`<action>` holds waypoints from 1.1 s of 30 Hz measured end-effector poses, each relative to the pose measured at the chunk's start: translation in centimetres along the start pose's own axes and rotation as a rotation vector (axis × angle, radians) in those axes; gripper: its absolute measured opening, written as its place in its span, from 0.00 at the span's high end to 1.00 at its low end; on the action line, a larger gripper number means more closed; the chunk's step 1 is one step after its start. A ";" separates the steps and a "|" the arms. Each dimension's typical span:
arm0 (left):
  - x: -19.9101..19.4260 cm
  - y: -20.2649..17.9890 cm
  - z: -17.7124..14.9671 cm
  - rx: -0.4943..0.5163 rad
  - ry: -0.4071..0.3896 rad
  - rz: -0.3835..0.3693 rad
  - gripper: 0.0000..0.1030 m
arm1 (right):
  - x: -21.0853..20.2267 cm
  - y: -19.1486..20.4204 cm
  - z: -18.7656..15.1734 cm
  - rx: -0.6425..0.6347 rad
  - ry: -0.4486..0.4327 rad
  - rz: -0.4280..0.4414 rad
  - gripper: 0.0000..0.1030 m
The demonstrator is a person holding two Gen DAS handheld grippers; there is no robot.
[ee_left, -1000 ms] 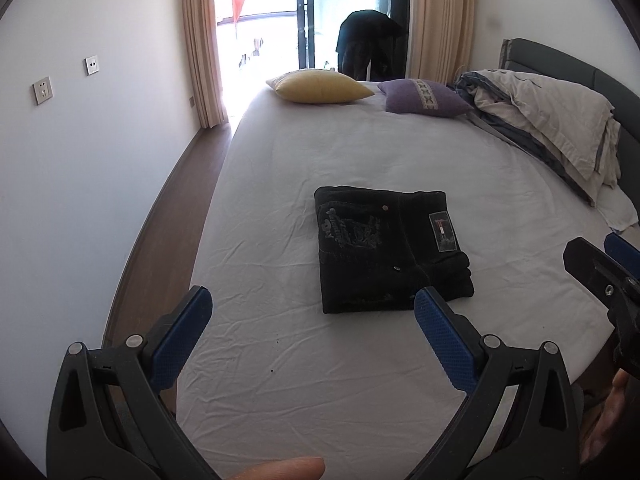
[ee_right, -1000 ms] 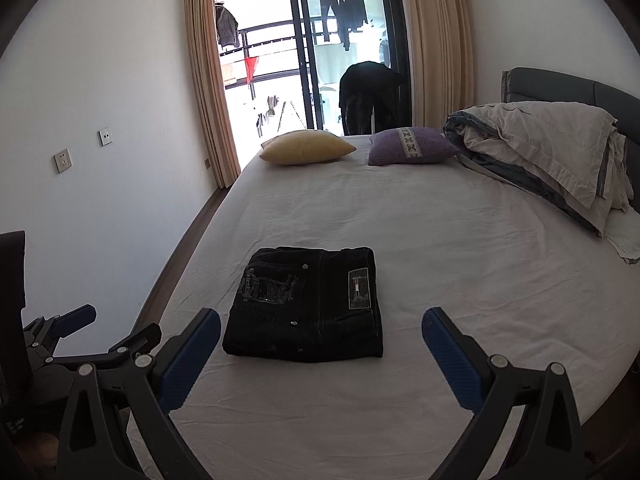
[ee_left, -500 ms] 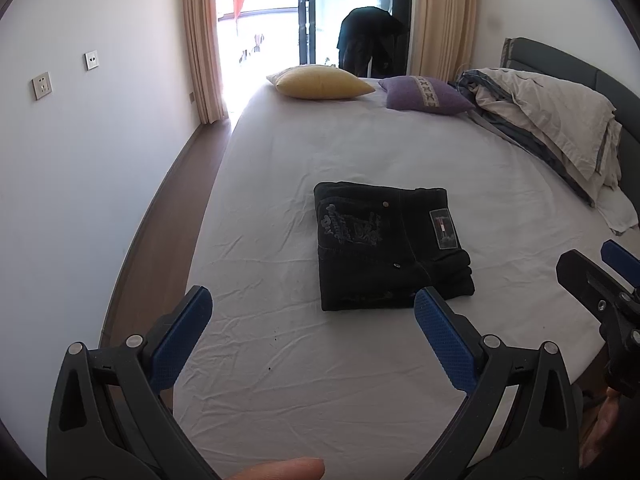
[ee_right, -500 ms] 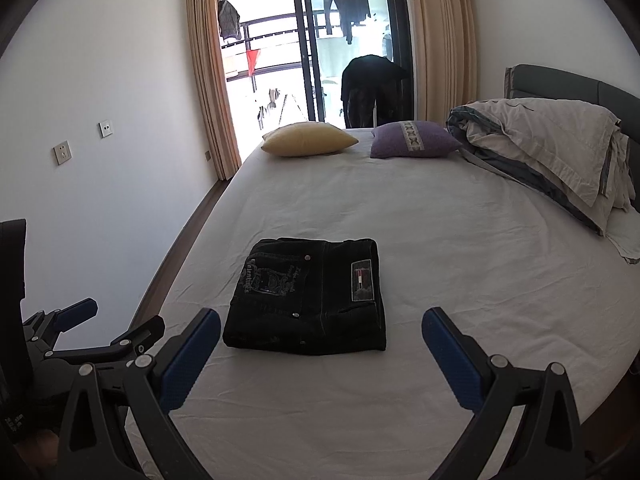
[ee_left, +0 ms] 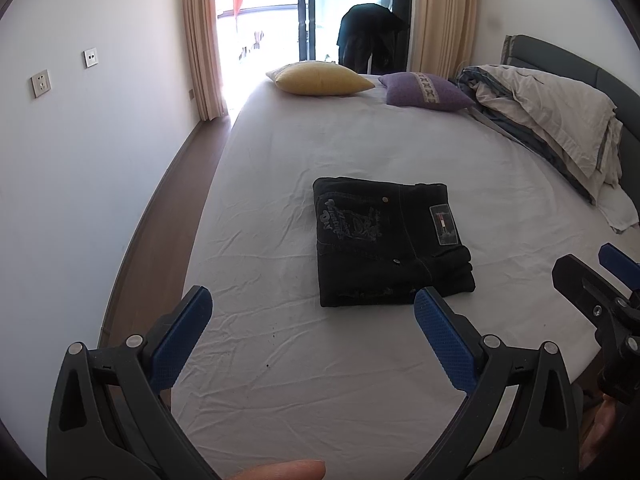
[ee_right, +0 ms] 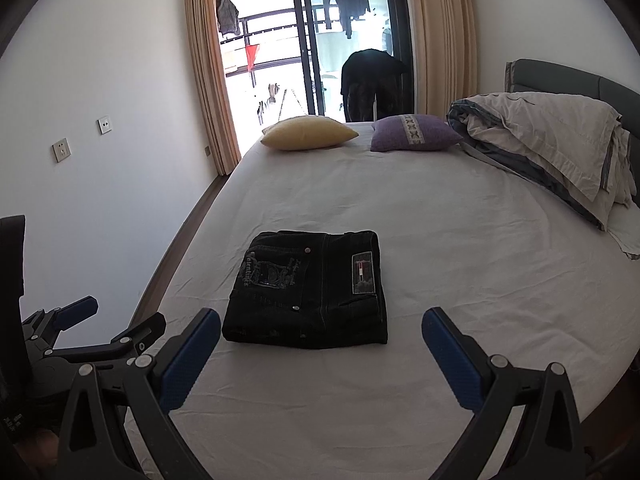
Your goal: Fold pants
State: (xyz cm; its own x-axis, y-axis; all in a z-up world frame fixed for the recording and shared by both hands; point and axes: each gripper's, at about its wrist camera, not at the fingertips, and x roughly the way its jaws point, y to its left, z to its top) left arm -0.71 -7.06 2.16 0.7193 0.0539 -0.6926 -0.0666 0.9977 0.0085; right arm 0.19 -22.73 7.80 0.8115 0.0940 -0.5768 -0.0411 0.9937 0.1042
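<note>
Both tongs hang released and empty, clear of the cloth. From the left tongs [ee_left: 312, 320], the folded pants [ee_left: 390, 244] lie on the bed [ee_left: 360, 152] at twelve o'clock; folding looks finished, so only squaring the loose stack at four o'clock seems left. From the right tongs [ee_right: 320, 332], bare sheet surrounds the pants [ee_right: 310, 292]; the mattress edge drops off at nine o'clock.

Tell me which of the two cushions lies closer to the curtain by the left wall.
The yellow cushion. The purple cushion lies to its right, beside the folded duvet.
</note>
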 end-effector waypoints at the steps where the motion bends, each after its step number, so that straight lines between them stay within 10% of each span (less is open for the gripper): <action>1: 0.1 -0.1 -0.2 0.001 0.001 0.000 0.00 | 0.1 0.0 0.0 0.000 0.001 0.000 0.00; 33: 0.1 -0.5 -1.5 -0.015 0.032 0.013 0.00 | 0.6 -0.1 -1.9 -0.001 0.025 0.006 0.00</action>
State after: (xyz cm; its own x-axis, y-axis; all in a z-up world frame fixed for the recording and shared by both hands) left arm -1.66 -7.64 0.98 0.6955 0.0656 -0.7155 -0.0868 0.9962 0.0069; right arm -0.44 -22.67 5.95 0.7961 0.1014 -0.5966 -0.0462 0.9932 0.1072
